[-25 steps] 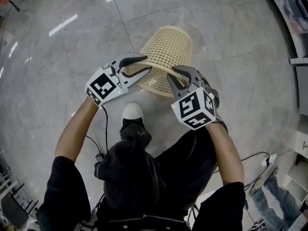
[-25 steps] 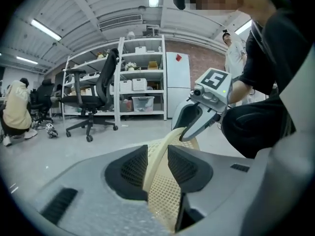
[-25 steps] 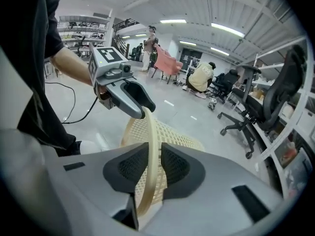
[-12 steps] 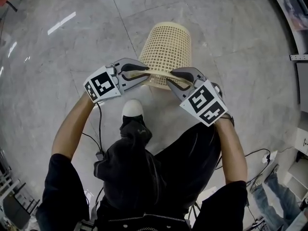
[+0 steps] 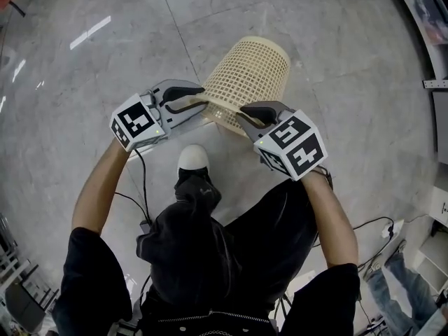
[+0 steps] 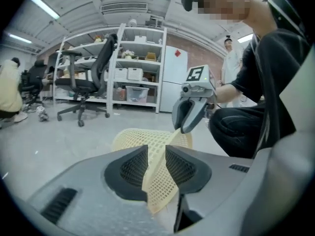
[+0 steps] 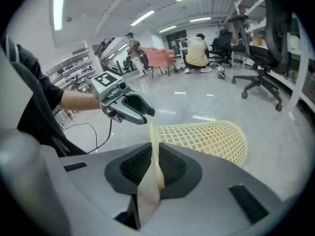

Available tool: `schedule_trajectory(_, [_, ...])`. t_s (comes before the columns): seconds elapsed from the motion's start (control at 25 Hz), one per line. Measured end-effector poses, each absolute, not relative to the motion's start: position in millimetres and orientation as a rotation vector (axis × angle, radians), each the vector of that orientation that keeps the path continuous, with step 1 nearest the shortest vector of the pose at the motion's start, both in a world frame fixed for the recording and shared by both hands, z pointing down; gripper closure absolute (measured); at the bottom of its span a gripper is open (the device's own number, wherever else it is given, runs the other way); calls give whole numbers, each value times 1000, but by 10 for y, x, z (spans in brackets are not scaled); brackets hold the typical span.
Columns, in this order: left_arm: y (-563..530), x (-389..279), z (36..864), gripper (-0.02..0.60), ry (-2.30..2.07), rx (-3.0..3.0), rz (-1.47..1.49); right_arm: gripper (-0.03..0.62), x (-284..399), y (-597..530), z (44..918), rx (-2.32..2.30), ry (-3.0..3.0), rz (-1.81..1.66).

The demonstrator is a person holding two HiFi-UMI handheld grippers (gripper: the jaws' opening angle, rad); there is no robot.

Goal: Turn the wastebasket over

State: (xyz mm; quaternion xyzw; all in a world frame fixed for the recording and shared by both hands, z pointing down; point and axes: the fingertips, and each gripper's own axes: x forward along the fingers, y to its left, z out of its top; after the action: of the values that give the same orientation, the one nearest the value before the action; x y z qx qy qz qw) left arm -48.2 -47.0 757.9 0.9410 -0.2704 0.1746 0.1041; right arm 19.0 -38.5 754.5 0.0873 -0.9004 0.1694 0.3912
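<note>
White shoe (image 5: pixel 193 159) on glossy grey floor (image 5: pixel 84 82)

The wastebasket (image 5: pixel 250 72) lies between left tool (image 5: pixel 201 98) and right tool (image 5: pixel 244 115).

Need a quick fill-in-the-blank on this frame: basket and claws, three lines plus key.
1. Both the left claw and the right claw are shut on the wastebasket's ____.
2. The wastebasket is tipped, its base pointing ____ from the person.
3. The shoe near it is ____.
Missing: rim; away; white.
Note: the left claw's jaws have just opened slightly and the right's have just closed further, with the rim between both.
</note>
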Motion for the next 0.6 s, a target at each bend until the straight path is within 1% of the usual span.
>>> schedule_trajectory(0.12, [-455,-653,7619,474,-992,2580,480,546,84,-409,7543,312,-2314,570])
schedule_trajectory(0.4, [-307,-478,7584,471,-948,2387,235,546,-124,-467,7505,454,-2378,786])
schedule_trajectory(0.6, [-423,-527,7484,462,-1008,2382,157,559,-313,-467,7473,541,-2476,1422])
